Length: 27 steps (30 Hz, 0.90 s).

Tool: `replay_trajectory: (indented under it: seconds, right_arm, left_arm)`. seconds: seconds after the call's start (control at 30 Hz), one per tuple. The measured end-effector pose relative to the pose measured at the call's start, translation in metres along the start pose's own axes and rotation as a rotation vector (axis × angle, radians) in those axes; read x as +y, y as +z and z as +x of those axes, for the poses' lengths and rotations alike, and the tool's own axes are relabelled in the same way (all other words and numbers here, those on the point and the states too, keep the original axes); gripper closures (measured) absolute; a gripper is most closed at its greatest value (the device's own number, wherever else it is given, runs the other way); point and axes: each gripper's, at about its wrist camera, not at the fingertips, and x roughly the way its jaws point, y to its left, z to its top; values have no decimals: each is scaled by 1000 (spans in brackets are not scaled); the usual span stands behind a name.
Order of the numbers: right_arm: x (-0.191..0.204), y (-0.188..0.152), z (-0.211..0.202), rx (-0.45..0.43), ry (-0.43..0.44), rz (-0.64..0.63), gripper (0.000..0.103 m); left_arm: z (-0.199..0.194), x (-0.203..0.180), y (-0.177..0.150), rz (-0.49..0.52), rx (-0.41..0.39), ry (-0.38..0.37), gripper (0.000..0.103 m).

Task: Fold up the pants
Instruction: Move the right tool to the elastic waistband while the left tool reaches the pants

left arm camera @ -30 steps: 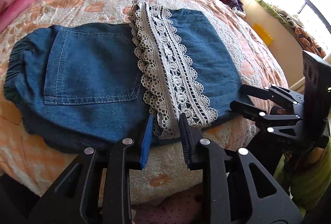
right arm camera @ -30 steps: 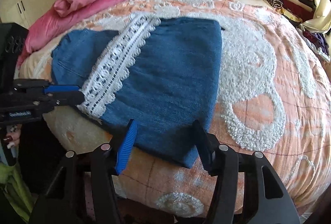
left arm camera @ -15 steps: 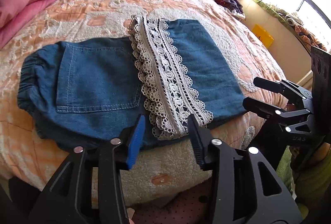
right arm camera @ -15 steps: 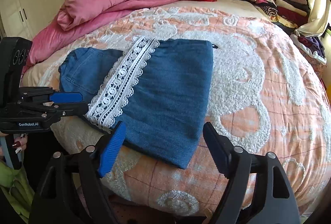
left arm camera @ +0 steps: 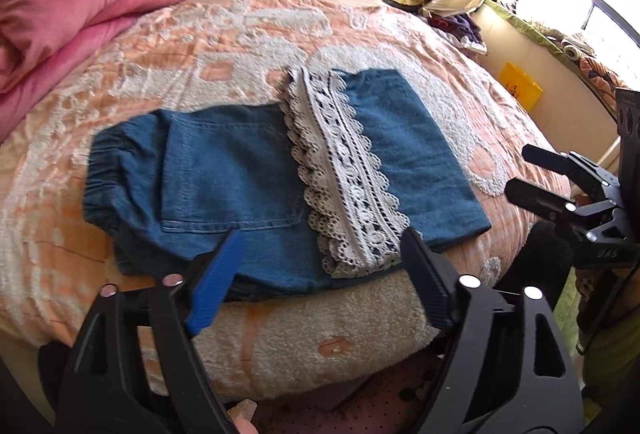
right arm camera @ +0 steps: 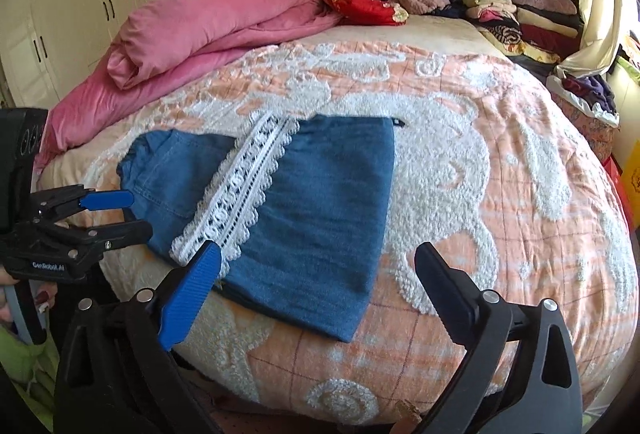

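Blue denim pants (left arm camera: 240,177) (right arm camera: 320,201) lie folded flat near the bed's front edge. Their white lace hem (left arm camera: 344,169) (right arm camera: 240,189) runs across the top, with the elastic waistband (left arm camera: 100,177) at the left. My left gripper (left arm camera: 320,266) hovers over the near edge of the pants, its jaws opening, nothing between them. It also shows in the right wrist view as the left gripper (right arm camera: 132,211). My right gripper (right arm camera: 316,266) hangs above the pants' near right corner, jaws opening wide and empty. The left wrist view shows it as the right gripper (left arm camera: 520,173), beside the bed's right edge.
The peach and white bedspread (right arm camera: 500,193) covers the bed. A pink duvet (right arm camera: 208,29) is bunched at the back left. Stacked folded clothes (right arm camera: 516,13) sit at the back right, red cloth (right arm camera: 368,7) near the headboard. A yellow bag (left arm camera: 520,89) stands on the floor.
Both grippers have opened wider and lifted back from the pants' near edge. The pants lie still on the bed, and more of the room shows.
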Motion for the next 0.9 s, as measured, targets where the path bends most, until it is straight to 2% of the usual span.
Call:
replay_trajectory:
  seconds: [0.23,0.5,0.9]
  right_arm:
    - [15,24,-2,-25,34,-34,6]
    - [55,60,14,-18,117,-121,6]
    - [125,104,71,63,208,-277,6]
  left_arm:
    - [-9,14,-1,-13,-28,35,14]
    - [-12,45,-9,-78,-31,50,14]
    - [-13,108,-33,-262,-21,5,14]
